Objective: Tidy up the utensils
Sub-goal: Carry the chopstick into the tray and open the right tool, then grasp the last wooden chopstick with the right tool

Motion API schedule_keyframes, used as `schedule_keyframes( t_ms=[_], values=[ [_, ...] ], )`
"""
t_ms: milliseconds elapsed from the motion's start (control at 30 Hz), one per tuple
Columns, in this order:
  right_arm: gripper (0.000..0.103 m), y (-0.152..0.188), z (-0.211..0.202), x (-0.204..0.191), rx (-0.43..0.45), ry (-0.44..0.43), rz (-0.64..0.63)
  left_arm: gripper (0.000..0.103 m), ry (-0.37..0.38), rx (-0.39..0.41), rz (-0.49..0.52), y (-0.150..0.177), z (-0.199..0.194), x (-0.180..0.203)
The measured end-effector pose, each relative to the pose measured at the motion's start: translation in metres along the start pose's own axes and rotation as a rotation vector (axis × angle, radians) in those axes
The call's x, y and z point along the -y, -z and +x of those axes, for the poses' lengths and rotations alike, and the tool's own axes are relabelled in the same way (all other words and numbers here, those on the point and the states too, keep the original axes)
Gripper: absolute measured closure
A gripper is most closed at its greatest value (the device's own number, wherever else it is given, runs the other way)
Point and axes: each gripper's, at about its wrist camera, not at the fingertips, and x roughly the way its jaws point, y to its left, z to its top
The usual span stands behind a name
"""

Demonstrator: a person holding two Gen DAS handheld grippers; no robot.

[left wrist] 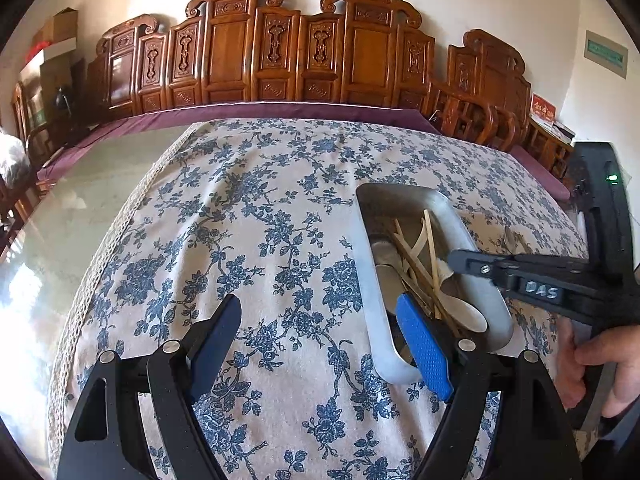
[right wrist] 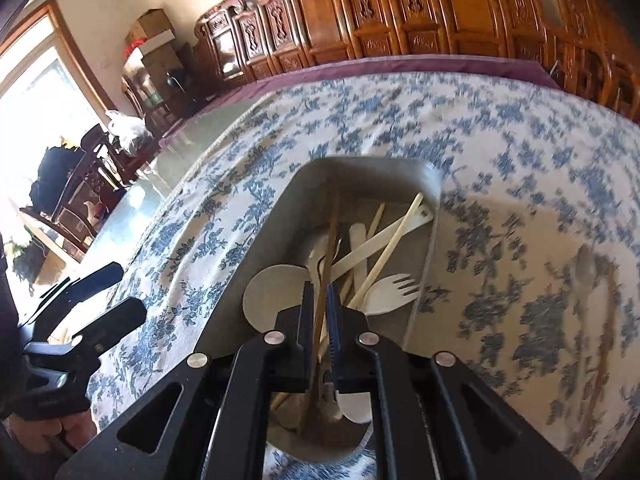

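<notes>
A metal tray [right wrist: 256, 248] on the blue-flowered tablecloth [right wrist: 500, 168] holds several utensils: pale chopsticks, a white fork [right wrist: 394, 286], white spoons and a round white spoon bowl [right wrist: 272, 288]. My right gripper [right wrist: 320, 292] hangs over the tray's near end, shut on a brown chopstick [right wrist: 330, 240] that slants down into the tray. In the left wrist view the right gripper [left wrist: 460, 260] reaches in from the right over the tray [left wrist: 368, 248]. My left gripper [left wrist: 318, 308] stands open with nothing between its fingers, its right blue pad [left wrist: 424, 344] over the tray's near corner.
A metal spoon [right wrist: 586, 264] and a brown stick [right wrist: 606, 320] lie blurred on the cloth right of the tray. A person's hand [left wrist: 600, 360] holds the right gripper. Bare glass tabletop [left wrist: 80, 208] lies to the left; carved wooden chairs [left wrist: 240, 48] line the far side.
</notes>
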Motion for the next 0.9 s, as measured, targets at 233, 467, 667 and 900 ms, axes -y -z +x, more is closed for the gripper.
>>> schedule_keyframes(
  t_ms=[233,467,667,900],
  values=[
    [0.090,0.025,-0.070,0.031,0.077,0.088,-0.040,0.026,0.026,-0.004,0.007,0.002,-0.001,0.012],
    [0.089,0.059,-0.116,0.085,0.088,0.268,-0.069,0.026,0.076,0.022,0.030,0.003,-0.012,0.041],
    [0.067,0.080,-0.109,0.128,0.041,0.342,-0.034,0.026,0.121,0.042,0.050,0.002,-0.019,0.069],
    [0.067,0.083,-0.070,0.161,-0.042,0.380,0.058,0.026,0.169,0.041,0.066,0.008,-0.019,0.095]
  ],
)
